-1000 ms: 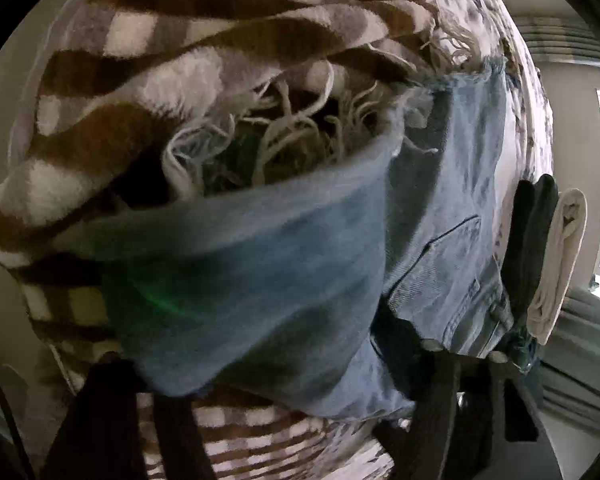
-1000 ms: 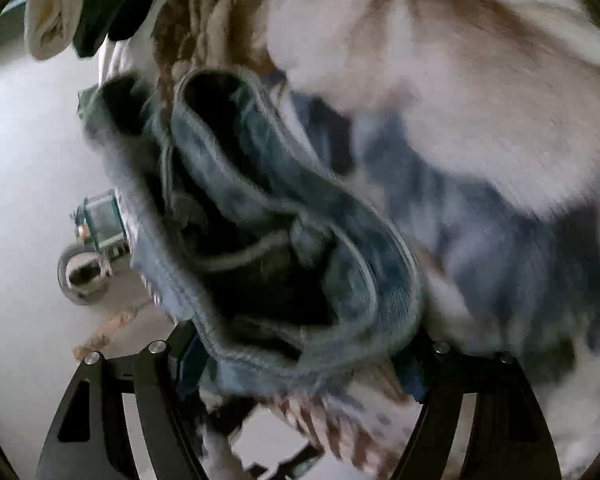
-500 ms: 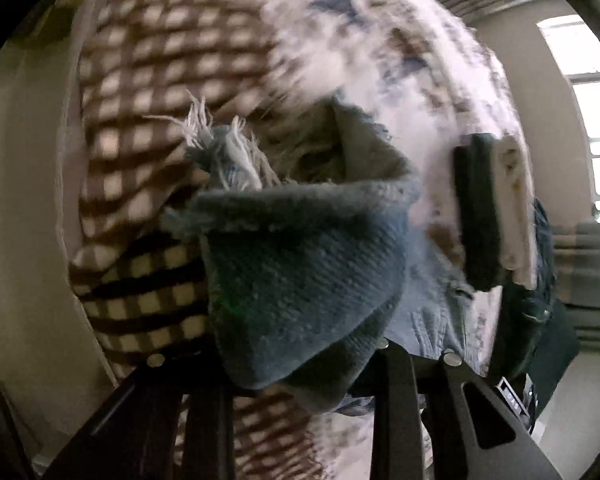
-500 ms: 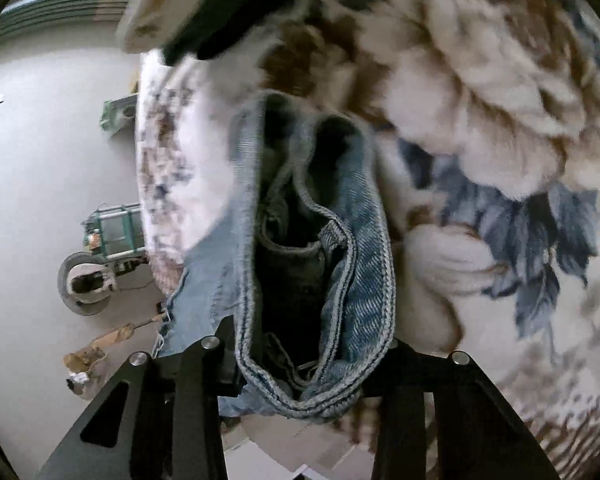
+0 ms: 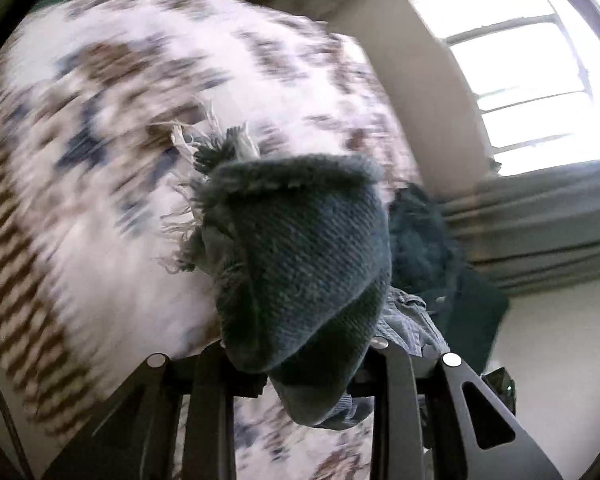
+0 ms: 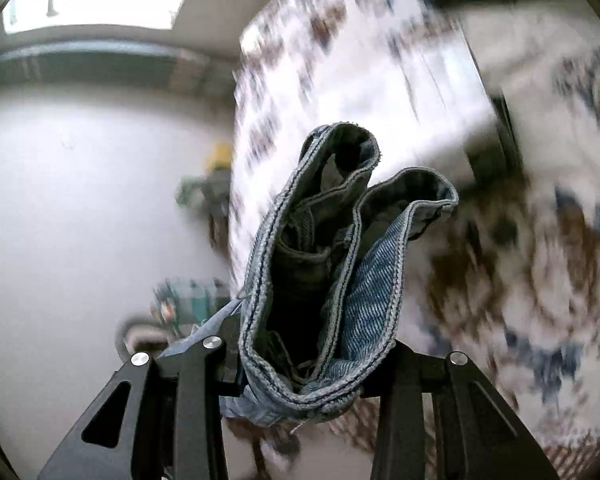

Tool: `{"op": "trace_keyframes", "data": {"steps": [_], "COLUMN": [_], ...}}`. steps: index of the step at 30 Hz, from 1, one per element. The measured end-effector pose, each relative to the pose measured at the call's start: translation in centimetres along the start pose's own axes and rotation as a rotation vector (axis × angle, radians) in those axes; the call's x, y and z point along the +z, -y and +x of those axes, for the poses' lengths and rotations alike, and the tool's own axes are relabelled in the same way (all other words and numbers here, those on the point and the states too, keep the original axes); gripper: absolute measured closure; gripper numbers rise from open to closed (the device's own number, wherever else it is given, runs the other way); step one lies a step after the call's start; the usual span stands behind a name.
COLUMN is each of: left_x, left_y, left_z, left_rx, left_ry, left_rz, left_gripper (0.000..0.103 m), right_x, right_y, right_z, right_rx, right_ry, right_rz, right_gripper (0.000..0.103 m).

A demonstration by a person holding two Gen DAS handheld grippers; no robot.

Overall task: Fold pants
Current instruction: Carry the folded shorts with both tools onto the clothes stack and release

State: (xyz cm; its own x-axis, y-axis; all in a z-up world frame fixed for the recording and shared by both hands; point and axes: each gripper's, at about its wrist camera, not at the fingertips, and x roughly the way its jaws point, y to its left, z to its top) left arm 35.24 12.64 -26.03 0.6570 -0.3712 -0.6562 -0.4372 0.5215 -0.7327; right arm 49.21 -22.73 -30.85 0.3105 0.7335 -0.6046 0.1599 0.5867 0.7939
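Observation:
The blue denim pants are held by both grippers above a bed. In the left wrist view my left gripper (image 5: 300, 364) is shut on the frayed leg hem of the pants (image 5: 300, 256), which bunches up between the fingers. In the right wrist view my right gripper (image 6: 304, 364) is shut on the folded waistband of the pants (image 6: 324, 248), its stitched edge standing up in loops. The rest of the pants hangs out of sight below the fingers.
A bed with a white, brown and blue flowered blanket (image 5: 140, 120) fills the left view and shows in the right wrist view (image 6: 520, 240). Dark clothes (image 5: 428, 240) lie at its edge. A window (image 5: 532, 60) and pale floor (image 6: 80, 200) with small objects lie beyond.
Both grippers have lifted the pants off the bed and swung upward; the cloth has bunched tighter in the fingers and the window has come into both views.

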Motion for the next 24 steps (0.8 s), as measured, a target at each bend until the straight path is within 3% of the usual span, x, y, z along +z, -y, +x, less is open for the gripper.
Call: {"op": "trace_keyframes", "data": {"steps": [6, 10, 13, 16, 20, 24], "left_x": [9.9, 12.7, 12.2, 10.0, 6.9, 6.2], "left_y": [9.1, 9.7, 5.9, 0.3, -2.2, -2.3], "left_z": [8.4, 17.7, 25.2, 30.3, 30.3, 29.1], "left_rx": [-0.123, -0.15, -0.113, -0.039, -0.031, -0.024], "left_ry": [-0.04, -0.081, -0.148, -0.238, -0.248, -0.25], "left_rz": [0.152, 0.215, 0.208, 0.142, 0.188, 0.216], "left_gripper": [0.079, 0.08, 0.08, 0.08, 0.079, 0.079], "right_x": [10.7, 15.8, 16.6, 14.9, 12.6, 11.9], "right_y": [-3.8, 0.8, 7.9, 16.3, 19.9, 18.9], "right_z": [-0.9, 1.9, 5.3, 8.0, 8.1, 7.2], "right_rx": [0.044, 0.035, -0.007, -0.027, -0.003, -0.01], "right_ry": [0.208, 0.276, 0.273, 0.228, 0.239, 0.245], "right_rz": [-0.01, 0.047, 0.125, 0.285, 0.335, 0.316], "right_gripper": [0.064, 0.064, 0.064, 0.064, 0.064, 0.064]}}
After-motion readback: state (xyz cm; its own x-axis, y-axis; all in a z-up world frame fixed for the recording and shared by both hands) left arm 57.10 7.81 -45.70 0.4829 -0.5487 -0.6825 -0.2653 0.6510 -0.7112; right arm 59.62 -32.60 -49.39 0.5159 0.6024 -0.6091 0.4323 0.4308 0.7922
